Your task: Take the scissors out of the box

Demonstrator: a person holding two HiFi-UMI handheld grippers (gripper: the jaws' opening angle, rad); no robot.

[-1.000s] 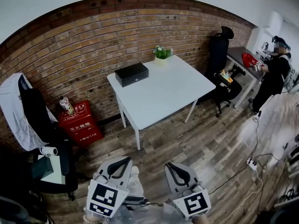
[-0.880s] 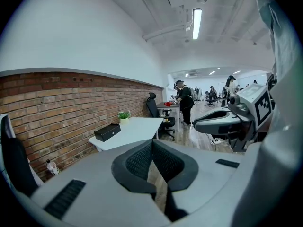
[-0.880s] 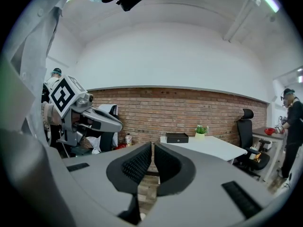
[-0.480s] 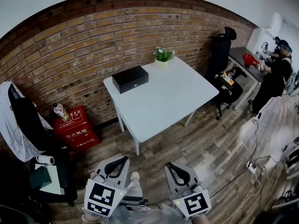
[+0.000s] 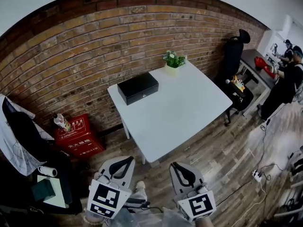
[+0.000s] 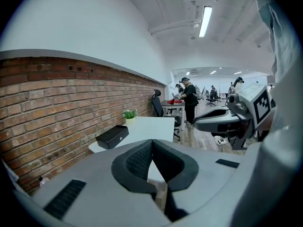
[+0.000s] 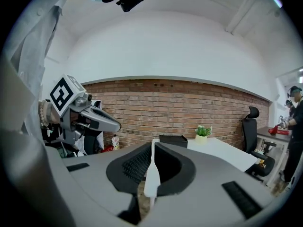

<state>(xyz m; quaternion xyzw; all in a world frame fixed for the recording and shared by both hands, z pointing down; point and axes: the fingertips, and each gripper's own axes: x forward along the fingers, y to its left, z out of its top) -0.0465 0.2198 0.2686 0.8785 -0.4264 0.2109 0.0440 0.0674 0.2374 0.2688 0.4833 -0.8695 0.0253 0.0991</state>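
Note:
A shut black box (image 5: 138,88) lies at the back left of the white table (image 5: 184,112), near the brick wall. No scissors show in any view. My left gripper (image 5: 129,159) and right gripper (image 5: 173,165) hang side by side over the wooden floor, short of the table's front corner, both shut and empty. In the left gripper view the box (image 6: 112,136) lies beyond the closed jaw tips (image 6: 152,142), far off. The right gripper view shows the box (image 7: 173,139) just past its closed tips (image 7: 153,142).
A small potted plant (image 5: 174,59) stands at the table's far corner. A red fire-equipment box (image 5: 78,136) with a bottle on it sits left by the wall. Chairs (image 5: 234,51) flank the table, a person (image 5: 289,79) stands at a desk far right, and a power strip (image 5: 258,175) lies on the floor.
The table and box have come nearer and lower in the head view as the person and both grippers advanced toward them. Both grippers stay shut.

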